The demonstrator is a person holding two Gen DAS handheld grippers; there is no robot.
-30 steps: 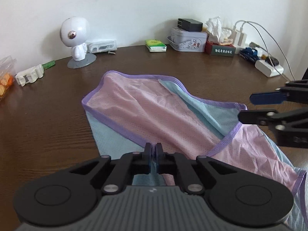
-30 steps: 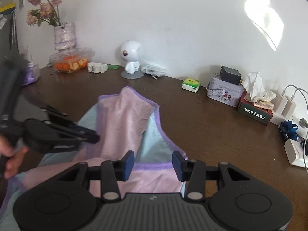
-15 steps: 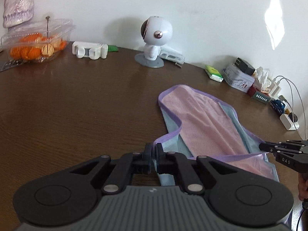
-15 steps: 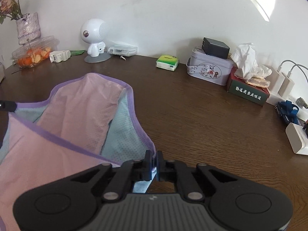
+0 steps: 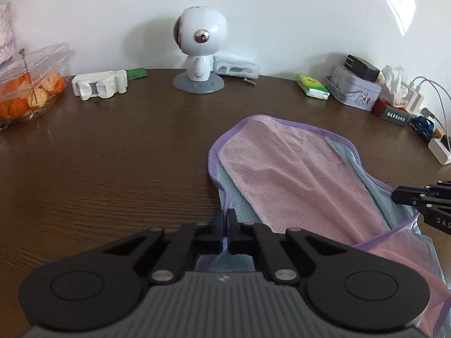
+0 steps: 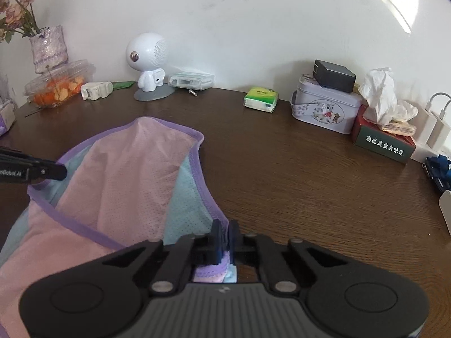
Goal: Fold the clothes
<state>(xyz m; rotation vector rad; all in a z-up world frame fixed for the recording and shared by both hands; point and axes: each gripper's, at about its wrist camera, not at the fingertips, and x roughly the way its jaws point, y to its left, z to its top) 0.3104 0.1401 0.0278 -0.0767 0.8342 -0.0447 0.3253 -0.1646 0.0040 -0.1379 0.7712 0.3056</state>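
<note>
Pink-and-blue mesh garment [image 5: 296, 174] with purple binding, lying partly folded on dark wooden table [image 5: 112, 152], near side of white round-headed robot figurine [image 5: 200, 48] and well apart from it. Left gripper [image 5: 224, 219]: just been closing, now pinched tight on purple-trimmed edge of garment, on the side nearer the figurine. Right gripper [image 6: 224, 229]: clamped on bunched purple and blue hem at opposite edge of garment, cloth showing between the pads. Along the wall, from figurine outward: clear plastic case [image 6: 191, 80] touching its base; green tissue packet [image 6: 260, 98]; lilac tin [image 6: 324, 109] with black charger [image 6: 334, 74] on top; dark tissue box [image 6: 383, 138] beyond. Other side of figurine: white clip [image 5: 98, 86], clear tub of orange peel [image 5: 28, 87], vase with dried flowers [image 6: 48, 48].
</note>
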